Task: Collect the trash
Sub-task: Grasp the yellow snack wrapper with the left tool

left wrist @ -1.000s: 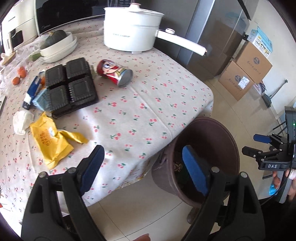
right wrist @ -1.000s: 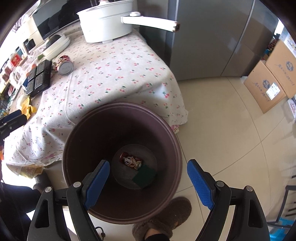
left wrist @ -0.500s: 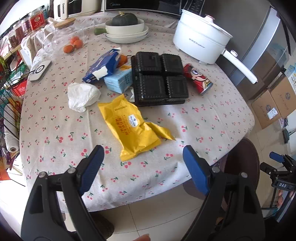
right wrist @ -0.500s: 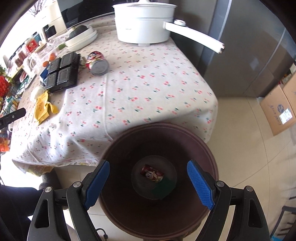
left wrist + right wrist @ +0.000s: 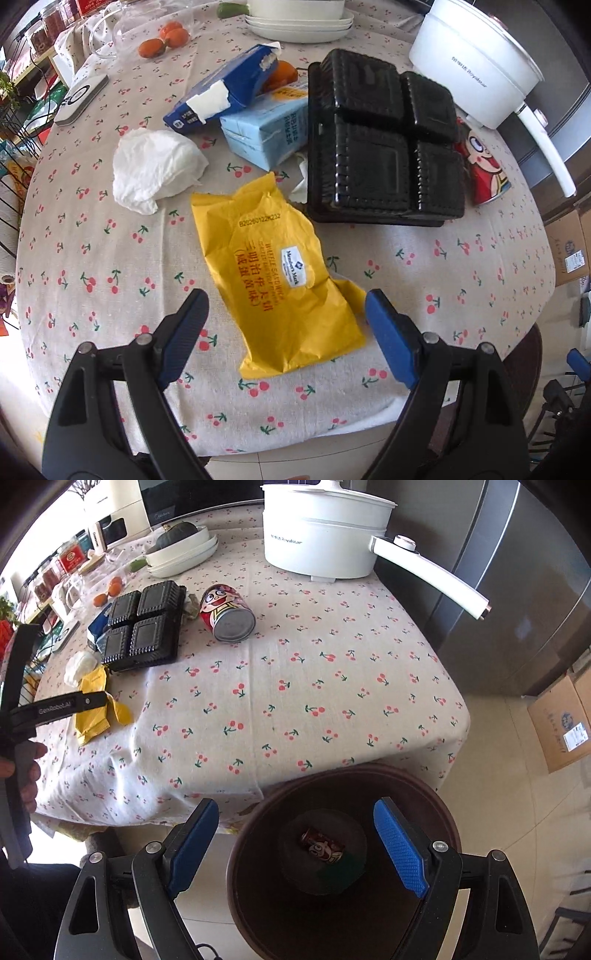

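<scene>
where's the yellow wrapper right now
In the left wrist view the yellow wrapper lies flat on the tablecloth between the open fingers of the left gripper, just in front of the black tray and right of the crumpled tissue.

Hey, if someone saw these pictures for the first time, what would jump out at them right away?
Probably the bright yellow snack wrapper lying flat on the cherry-print tablecloth, right ahead of the open left gripper. Behind it sits a black plastic tray with a red cartoon can lying on its side beside it. The open right gripper is over a brown bin on the floor at the table's edge, a similar can at its bottom.
</scene>
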Motion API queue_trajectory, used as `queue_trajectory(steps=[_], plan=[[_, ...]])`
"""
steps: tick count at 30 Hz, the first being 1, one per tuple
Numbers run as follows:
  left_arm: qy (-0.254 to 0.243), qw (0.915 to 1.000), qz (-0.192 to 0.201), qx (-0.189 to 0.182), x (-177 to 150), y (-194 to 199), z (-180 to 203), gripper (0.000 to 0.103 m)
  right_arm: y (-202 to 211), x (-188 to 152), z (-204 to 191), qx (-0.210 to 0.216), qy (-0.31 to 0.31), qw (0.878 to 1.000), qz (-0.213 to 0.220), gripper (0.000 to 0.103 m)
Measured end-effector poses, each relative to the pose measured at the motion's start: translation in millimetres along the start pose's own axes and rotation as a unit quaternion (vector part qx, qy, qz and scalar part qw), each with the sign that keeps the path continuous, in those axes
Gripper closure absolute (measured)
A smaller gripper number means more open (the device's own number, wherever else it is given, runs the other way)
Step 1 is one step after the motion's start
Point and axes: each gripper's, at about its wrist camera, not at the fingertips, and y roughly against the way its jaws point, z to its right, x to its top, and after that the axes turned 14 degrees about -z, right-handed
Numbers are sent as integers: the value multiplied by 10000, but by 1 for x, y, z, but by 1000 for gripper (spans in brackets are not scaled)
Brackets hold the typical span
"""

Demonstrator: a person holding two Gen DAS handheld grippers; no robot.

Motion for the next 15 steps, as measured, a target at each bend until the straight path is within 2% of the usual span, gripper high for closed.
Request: queue_trajectory(steps=[1,3,4,7,8,13,15], plan=[[39,10000,-73,24,0,-4,-1,20,0,3,-1,15,-17,10000,17,16],[103,9996,-259,-88,0,-9,-7,36,0,10,-5,71,-63,9999,54,16],[49,9998,-169,-69,-2,-6,-8,40,0,14,-7,103,-81,9999,71,16],[-73,9997,-225,-115,-6,-3,-14,49,-1,25,-16,191,-101,9997,130,16],[-63,9996,-205,-157,-9,1,-20,56,-2,29,-20,223,-104,9996,155,16],[-2,9993,-30,-369,-21,23,-48,67,-8,48,-48,381,-81,9988,299,16],[41,9991,53,-422,-23,32,-59,76,-11,55,-61,434,-66,9984,343,16]])
